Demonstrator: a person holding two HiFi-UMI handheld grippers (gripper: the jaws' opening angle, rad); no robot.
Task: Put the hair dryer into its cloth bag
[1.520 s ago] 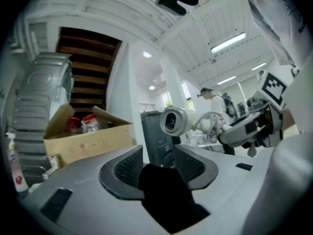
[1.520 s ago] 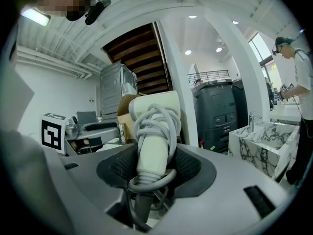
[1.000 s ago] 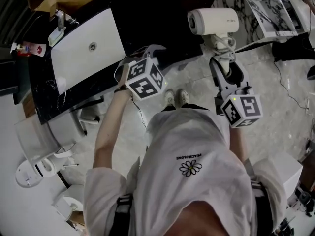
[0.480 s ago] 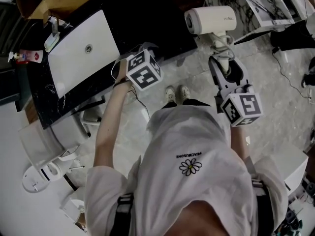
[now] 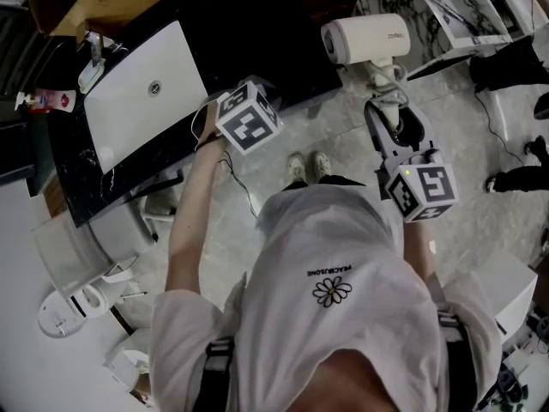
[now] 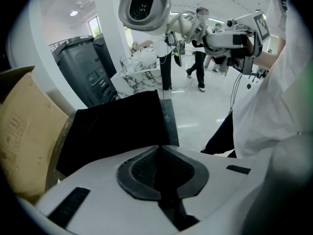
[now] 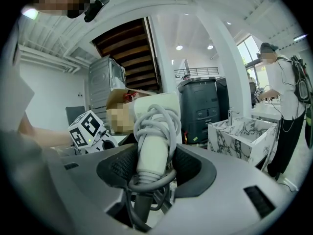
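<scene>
My right gripper point(image 5: 386, 118) is shut on the handle of the white hair dryer point(image 5: 369, 37), which stands upright with its grey cord coiled round the handle point(image 7: 154, 131). The dryer's barrel shows high in the left gripper view point(image 6: 144, 6). The black cloth bag point(image 6: 112, 131) lies on the black counter point(image 5: 283, 24). My left gripper point(image 5: 250, 110) points down at the bag's near edge. Its jaws have just been closing and now stand together point(image 6: 159, 155), with a strip of the black cloth pinched between the pads. In the head view the marker cube hides its fingertips.
A white flat rectangular slab point(image 5: 146, 88) lies on the counter to the left. A brown cardboard box point(image 6: 24, 131) and a dark bin point(image 6: 85, 72) stand behind the bag. A marble-patterned box point(image 7: 244, 131) sits to the right. People stand further back point(image 6: 200, 48).
The left gripper's open fingers, seen over the counter edge a second ago, have tipped down and come together at the bag. The right gripper and the dryer have stayed put.
</scene>
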